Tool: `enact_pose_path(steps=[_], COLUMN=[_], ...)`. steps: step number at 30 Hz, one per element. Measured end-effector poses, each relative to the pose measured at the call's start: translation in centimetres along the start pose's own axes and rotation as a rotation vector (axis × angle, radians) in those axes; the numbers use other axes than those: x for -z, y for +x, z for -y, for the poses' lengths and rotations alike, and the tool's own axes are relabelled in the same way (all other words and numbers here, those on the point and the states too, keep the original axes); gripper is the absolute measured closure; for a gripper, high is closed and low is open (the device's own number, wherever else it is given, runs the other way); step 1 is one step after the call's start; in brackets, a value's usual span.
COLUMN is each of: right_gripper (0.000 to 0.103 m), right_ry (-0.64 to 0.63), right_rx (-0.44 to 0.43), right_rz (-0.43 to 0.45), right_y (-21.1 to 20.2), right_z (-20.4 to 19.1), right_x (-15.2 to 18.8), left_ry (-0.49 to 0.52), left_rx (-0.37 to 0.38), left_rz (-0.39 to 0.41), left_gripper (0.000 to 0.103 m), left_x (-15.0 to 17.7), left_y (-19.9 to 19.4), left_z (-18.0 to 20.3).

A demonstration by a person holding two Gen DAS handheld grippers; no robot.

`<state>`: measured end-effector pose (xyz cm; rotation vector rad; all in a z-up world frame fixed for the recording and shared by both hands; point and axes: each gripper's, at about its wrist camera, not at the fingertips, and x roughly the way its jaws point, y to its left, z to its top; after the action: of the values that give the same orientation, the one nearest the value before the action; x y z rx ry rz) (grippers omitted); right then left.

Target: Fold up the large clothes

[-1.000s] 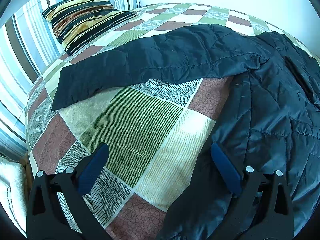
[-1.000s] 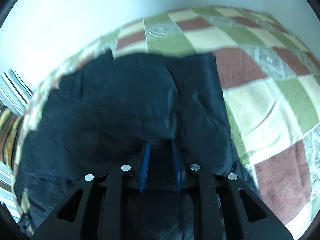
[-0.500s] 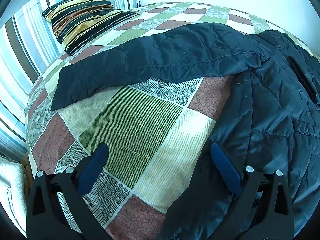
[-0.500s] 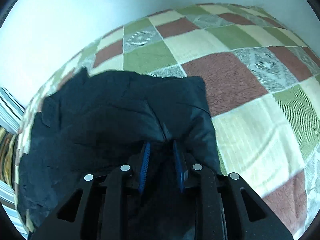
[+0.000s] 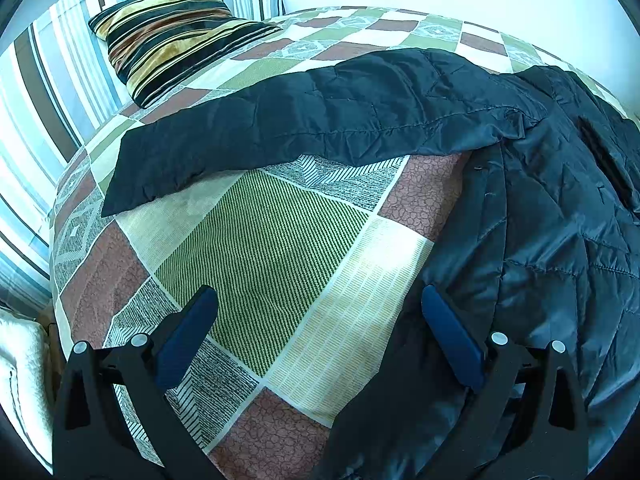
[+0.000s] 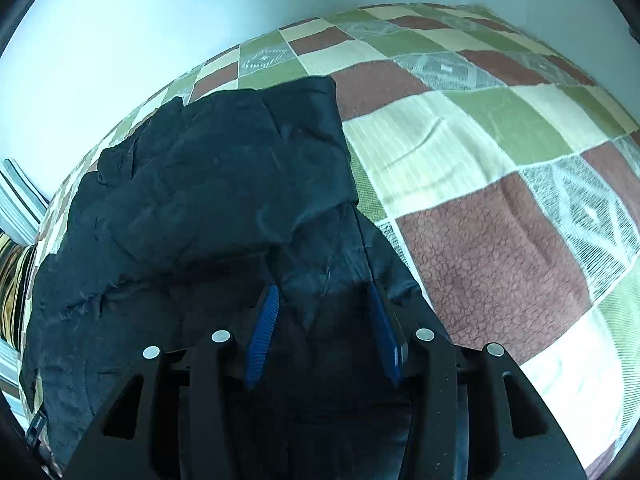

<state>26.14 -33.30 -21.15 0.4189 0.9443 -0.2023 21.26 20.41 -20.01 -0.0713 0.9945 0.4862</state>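
Observation:
A dark navy quilted jacket (image 5: 560,208) lies on the patchwork bedspread (image 5: 256,248). One sleeve (image 5: 280,128) stretches out to the left across the bed. My left gripper (image 5: 316,300) is wide open above the bedspread, its right finger beside the jacket's edge. In the right wrist view the jacket (image 6: 200,200) lies bunched, with a sleeve folded over its body. My right gripper (image 6: 324,300) is open just above the jacket's fabric, gripping nothing.
A striped pillow (image 5: 172,36) lies at the head of the bed, against a striped curtain (image 5: 36,92). A white wall (image 6: 160,20) runs along the far side. Open bedspread (image 6: 500,200) lies to the right of the jacket.
My right gripper has opened and let go of the jacket fabric it held, after carrying the sleeve over the body. The left gripper has stayed in place, open.

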Motion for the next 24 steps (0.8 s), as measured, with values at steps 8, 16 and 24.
enact_pose_path(steps=[8, 16, 24], right_gripper=[0.055, 0.046, 0.035], right_ry=[0.032, 0.062, -0.025], right_rx=[0.001, 0.012, 0.177], right_rz=[0.043, 0.093, 0.069], right_y=[-1.6, -1.2, 2.7], right_z=[0.0, -1.2, -3.4], right_x=[-0.1, -4.1, -5.6], left_ry=[0.001, 0.002, -0.007], left_rx=[-0.007, -0.015, -0.002], left_rz=[0.011, 0.014, 0.001], left_gripper=[0.002, 0.002, 0.002], left_x=[0.3, 0.2, 0.0], left_y=[0.0, 0.0, 0.4], left_z=[-0.1, 0.1, -0.1])
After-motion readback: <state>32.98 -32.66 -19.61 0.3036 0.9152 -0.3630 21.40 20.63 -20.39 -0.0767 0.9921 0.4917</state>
